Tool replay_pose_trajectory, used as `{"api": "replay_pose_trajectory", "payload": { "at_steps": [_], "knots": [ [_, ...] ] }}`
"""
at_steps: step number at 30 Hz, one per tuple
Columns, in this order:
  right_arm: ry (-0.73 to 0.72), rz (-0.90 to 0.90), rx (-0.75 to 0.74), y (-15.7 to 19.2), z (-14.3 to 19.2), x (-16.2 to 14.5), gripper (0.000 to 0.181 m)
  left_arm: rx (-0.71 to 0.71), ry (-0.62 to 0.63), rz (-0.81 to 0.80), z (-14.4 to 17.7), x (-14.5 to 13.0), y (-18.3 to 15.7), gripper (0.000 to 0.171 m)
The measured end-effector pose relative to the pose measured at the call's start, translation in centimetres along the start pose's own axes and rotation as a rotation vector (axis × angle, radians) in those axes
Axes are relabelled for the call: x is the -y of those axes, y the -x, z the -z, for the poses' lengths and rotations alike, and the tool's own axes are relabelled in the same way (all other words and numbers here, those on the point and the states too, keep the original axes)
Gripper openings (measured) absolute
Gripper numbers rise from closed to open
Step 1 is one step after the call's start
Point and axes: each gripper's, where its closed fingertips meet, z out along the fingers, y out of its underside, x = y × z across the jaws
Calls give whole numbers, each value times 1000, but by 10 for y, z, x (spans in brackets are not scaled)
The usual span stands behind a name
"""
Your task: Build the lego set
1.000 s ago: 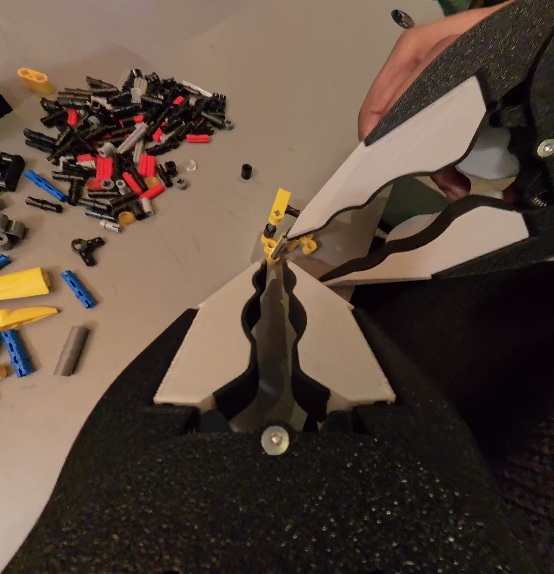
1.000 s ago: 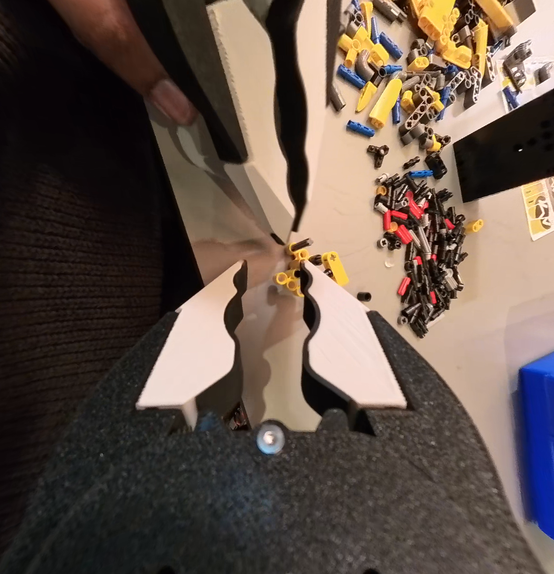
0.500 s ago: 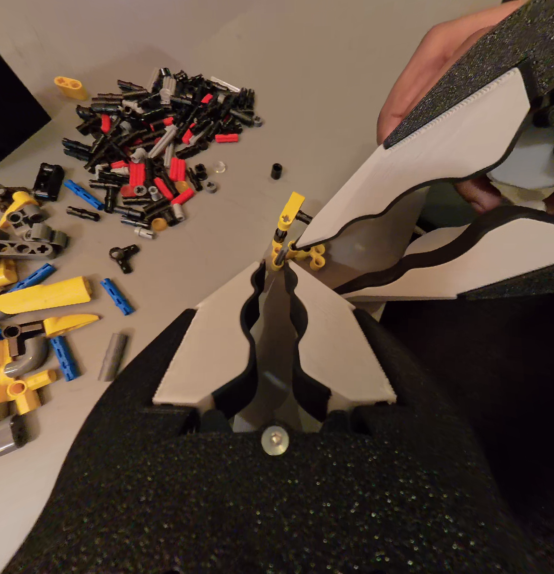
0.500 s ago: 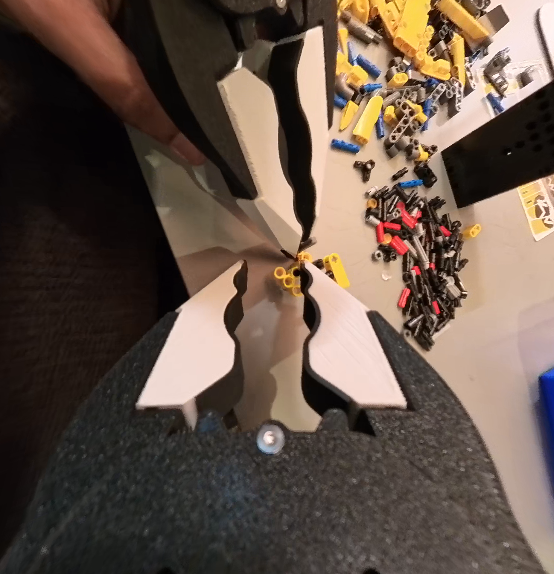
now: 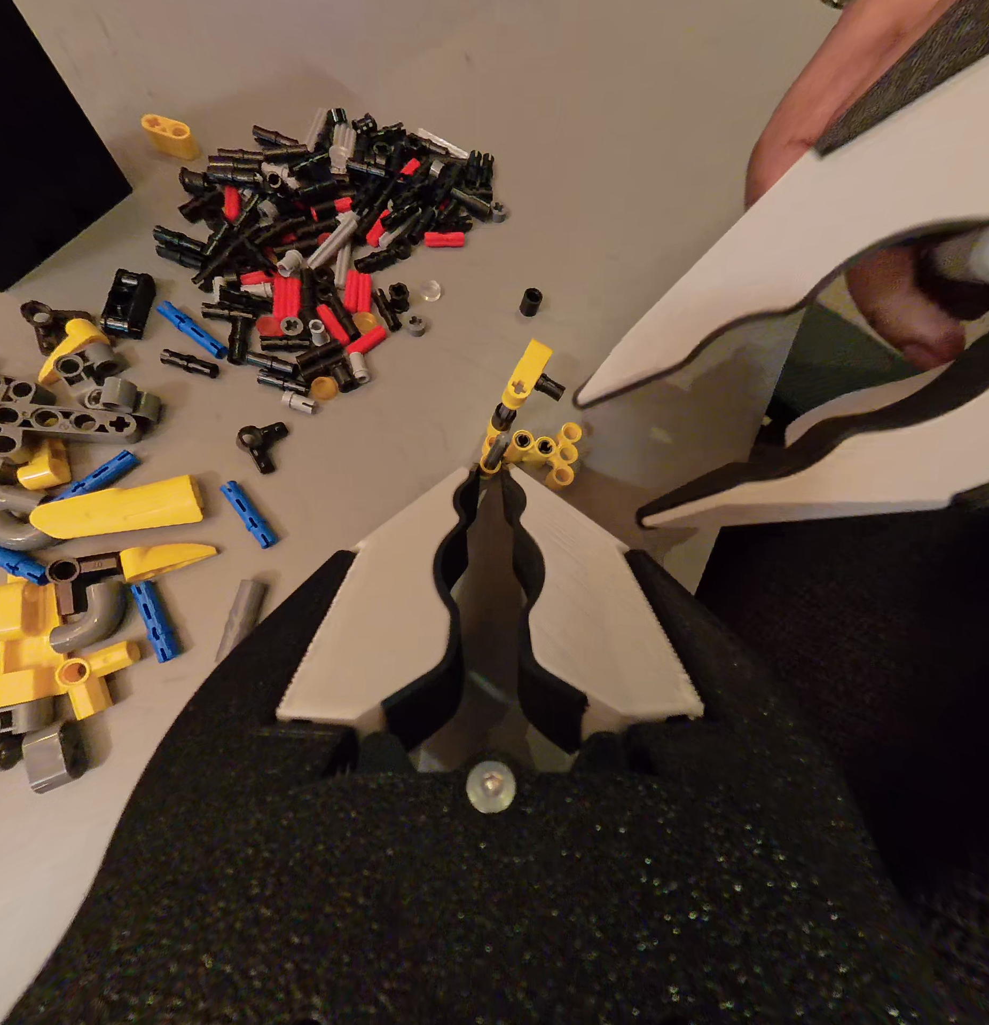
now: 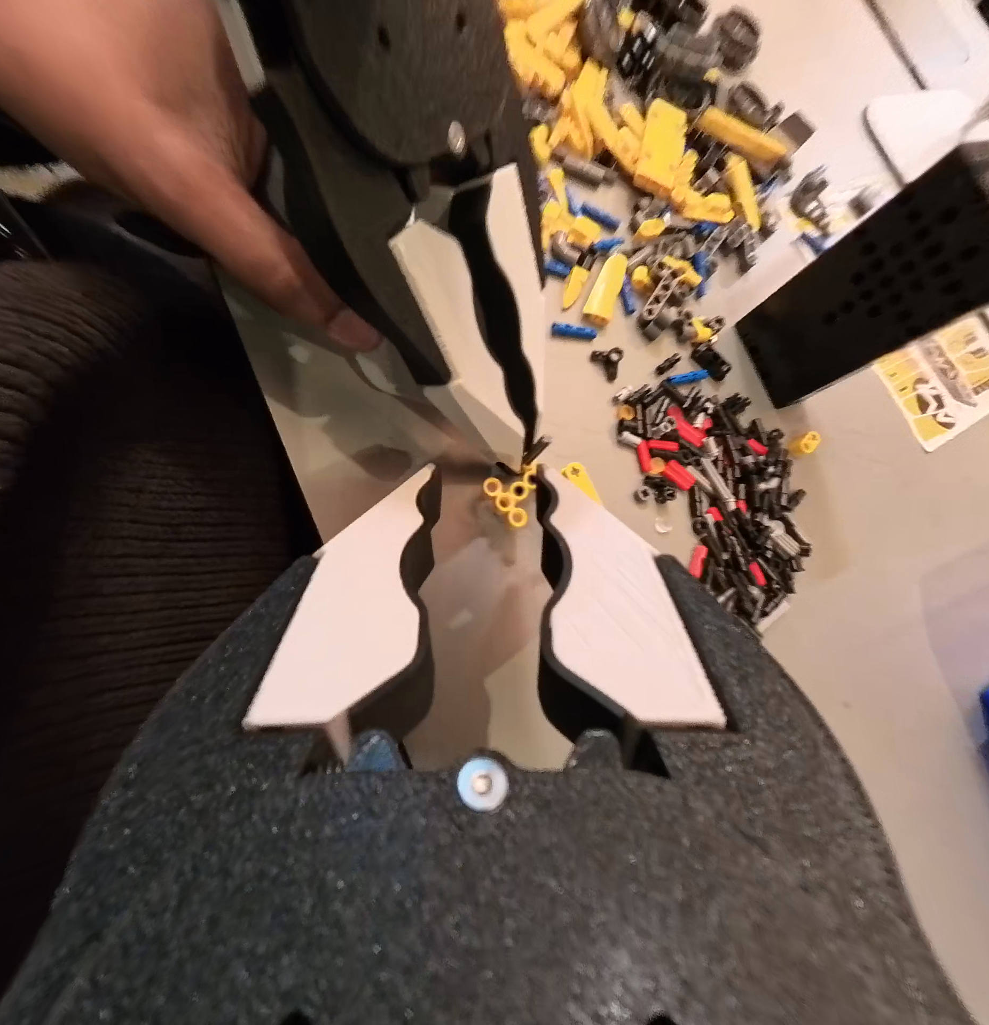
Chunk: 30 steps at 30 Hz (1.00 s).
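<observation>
Grey tabletop (image 5: 592, 138) strewn with loose pins (image 5: 326, 233). Left gripper (image 5: 491, 477) pinches the yellow connector assembly (image 5: 528, 438); right gripper (image 6: 489, 477) spread, close beside it.

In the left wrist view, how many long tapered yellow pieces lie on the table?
2. Both lie left of the left gripper, which grips a yellow assembly: the larger piece farther away, the slimmer piece nearer the camera. Others may be off-frame.
</observation>
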Motion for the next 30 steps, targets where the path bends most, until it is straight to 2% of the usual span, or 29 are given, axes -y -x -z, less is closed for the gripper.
{"api": "replay_pose_trajectory", "payload": {
  "at_steps": [4, 10, 17, 30],
  "knots": [
    [-97, -80, -48, -22, 12, 3, 34, -10, 3, -14, 0, 0, 0, 7],
    [-144, -216, -23, -33, 5, -10, 34, -34, 12, -50, 0, -1, 0, 7],
    [-117, -178, -55, -32, -11, -24, 34, -69, 26, -119, 0, -1, 0, 7],
    [-122, -200, -96, -33, -11, -22, 34, -110, 31, -109, 0, -1, 0, 7]
  ]
}}
